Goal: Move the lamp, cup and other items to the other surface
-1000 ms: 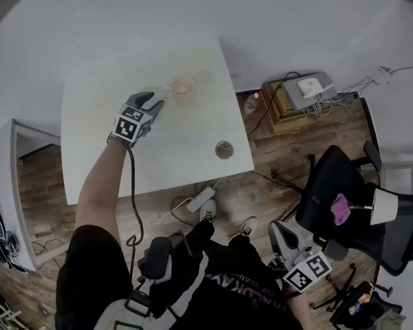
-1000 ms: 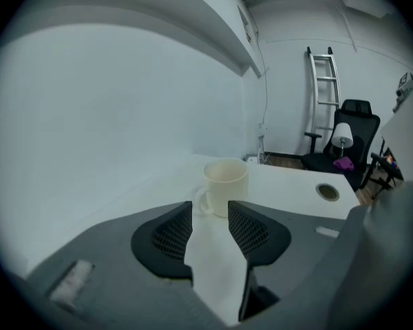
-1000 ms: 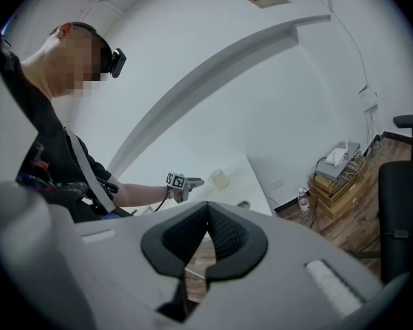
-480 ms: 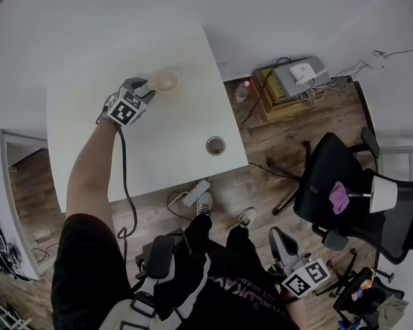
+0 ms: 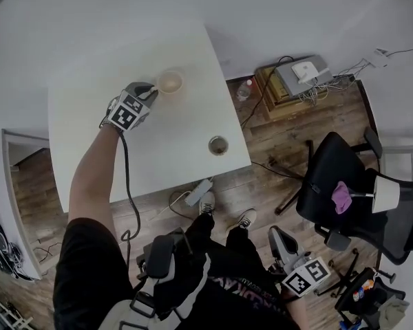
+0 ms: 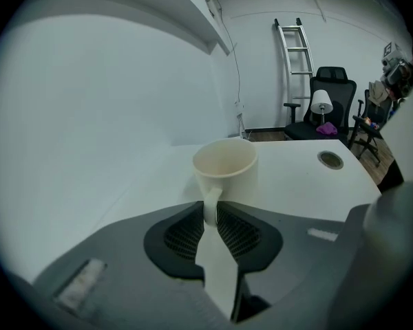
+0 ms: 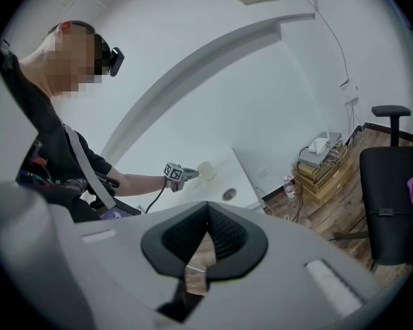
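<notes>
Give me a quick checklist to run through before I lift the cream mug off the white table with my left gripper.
1. Grip: ok. The left gripper has just been closing its jaws, and its pads now sit against the handle of the cream ceramic mug.
2. Mug upright on the white table: ok.
3. Mug empty: ok, no liquid shows inside.
4. Right gripper free: ok, it is shut on nothing and held low by the person's side.
5. Landing spot: cannot tell. The black office chair already carries the white-shaded lamp and a purple cloth.
</notes>
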The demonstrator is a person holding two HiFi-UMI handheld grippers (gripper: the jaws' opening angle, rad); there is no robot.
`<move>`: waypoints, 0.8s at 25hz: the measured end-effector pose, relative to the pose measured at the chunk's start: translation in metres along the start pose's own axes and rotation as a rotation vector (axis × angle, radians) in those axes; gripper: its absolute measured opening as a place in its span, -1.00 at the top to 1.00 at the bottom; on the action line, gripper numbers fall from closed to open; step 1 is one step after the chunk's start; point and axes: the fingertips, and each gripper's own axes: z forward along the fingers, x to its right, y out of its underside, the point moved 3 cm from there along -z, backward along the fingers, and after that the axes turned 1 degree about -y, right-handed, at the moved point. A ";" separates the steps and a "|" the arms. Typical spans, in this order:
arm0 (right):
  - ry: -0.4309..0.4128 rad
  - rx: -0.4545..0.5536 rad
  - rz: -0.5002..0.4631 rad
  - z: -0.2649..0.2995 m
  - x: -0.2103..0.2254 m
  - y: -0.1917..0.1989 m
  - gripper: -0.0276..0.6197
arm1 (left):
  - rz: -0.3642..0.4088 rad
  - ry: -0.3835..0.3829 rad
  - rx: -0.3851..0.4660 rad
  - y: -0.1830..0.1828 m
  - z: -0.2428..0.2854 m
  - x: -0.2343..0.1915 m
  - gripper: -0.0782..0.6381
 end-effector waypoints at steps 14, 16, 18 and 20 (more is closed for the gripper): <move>-0.040 0.013 -0.003 0.003 -0.007 0.000 0.90 | -0.134 0.127 0.118 -0.010 -0.026 0.054 0.60; -0.042 0.013 -0.007 0.004 -0.008 -0.001 0.90 | -0.178 0.115 0.142 -0.012 -0.026 0.056 0.60; -0.043 0.015 -0.010 0.004 -0.009 -0.001 0.90 | -0.214 0.094 0.157 -0.012 -0.025 0.056 0.58; -0.042 0.018 -0.010 0.003 -0.010 -0.001 0.90 | -0.231 0.062 0.157 -0.011 -0.024 0.054 0.57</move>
